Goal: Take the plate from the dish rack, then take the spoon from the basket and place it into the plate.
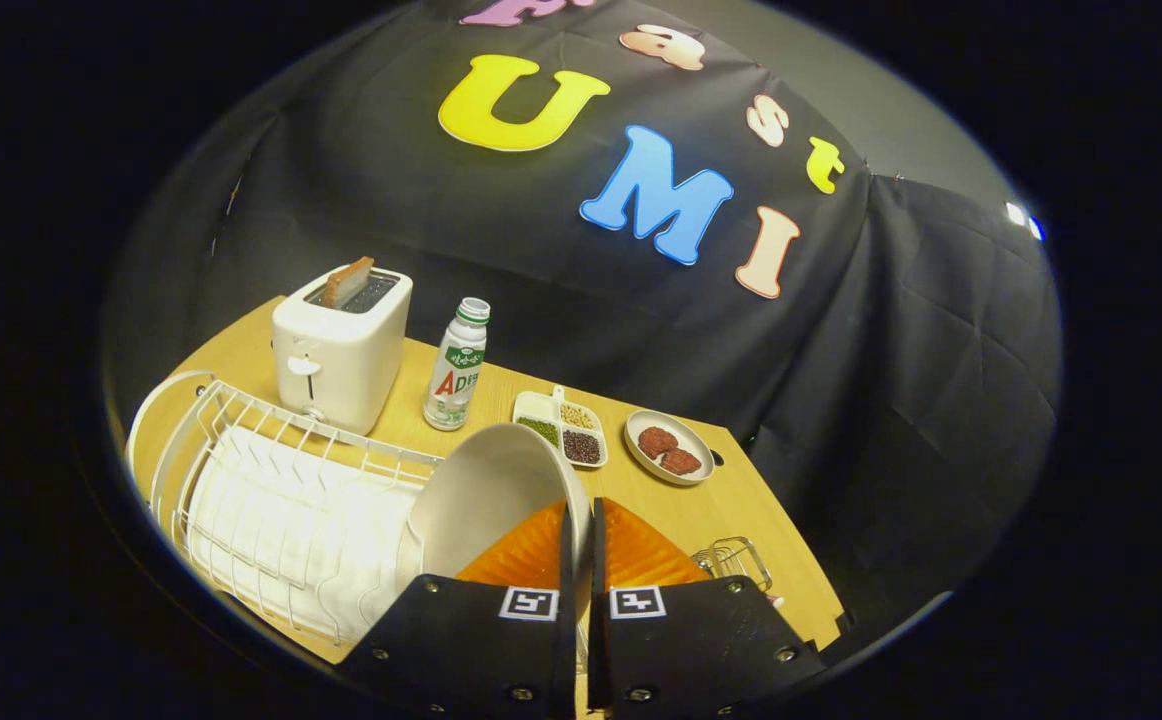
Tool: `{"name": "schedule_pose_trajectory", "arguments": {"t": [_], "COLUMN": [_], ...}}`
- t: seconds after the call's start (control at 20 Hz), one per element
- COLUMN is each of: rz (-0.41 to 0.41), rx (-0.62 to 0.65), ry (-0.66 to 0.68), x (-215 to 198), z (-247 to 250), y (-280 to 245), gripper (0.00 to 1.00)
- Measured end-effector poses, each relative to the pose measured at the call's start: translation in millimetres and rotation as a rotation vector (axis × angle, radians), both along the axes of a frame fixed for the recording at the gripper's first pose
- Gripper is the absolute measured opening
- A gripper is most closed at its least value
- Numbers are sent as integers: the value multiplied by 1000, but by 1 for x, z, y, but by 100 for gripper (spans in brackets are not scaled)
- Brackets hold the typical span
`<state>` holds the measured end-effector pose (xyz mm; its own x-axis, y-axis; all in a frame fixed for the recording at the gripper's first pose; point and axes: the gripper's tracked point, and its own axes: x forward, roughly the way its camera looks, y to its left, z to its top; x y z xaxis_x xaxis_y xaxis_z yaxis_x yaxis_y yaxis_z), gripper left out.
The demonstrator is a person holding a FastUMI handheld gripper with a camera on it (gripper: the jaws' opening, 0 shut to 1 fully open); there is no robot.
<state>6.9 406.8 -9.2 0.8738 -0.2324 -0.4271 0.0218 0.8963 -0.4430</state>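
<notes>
Between your fingers, the gripper [581,540] is clenched on the plate [486,495], both fingers pressing its rim, the plate tilted up on edge just above the rack [271,500]. You hold the tool pitched down over the table [731,510], rolled slightly. Just right of the fingers sits the wire basket [738,562]; whether the spoon is inside, you cannot tell. Beyond the plate lie a divided tray [563,428] and a dish [668,446]. Farther left stand a bottle [457,366], label partly legible but not read, and a toaster [340,347].
</notes>
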Motion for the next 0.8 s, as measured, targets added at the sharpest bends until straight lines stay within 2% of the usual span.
{"name": "schedule_pose_trajectory", "arguments": {"t": [0.4,0.8], "rz": [-23,52], "rx": [-273,-501], "ry": [-28,-92], "x": [7,11], "z": [19,50], "y": [10,37], "gripper": [0,0]}}
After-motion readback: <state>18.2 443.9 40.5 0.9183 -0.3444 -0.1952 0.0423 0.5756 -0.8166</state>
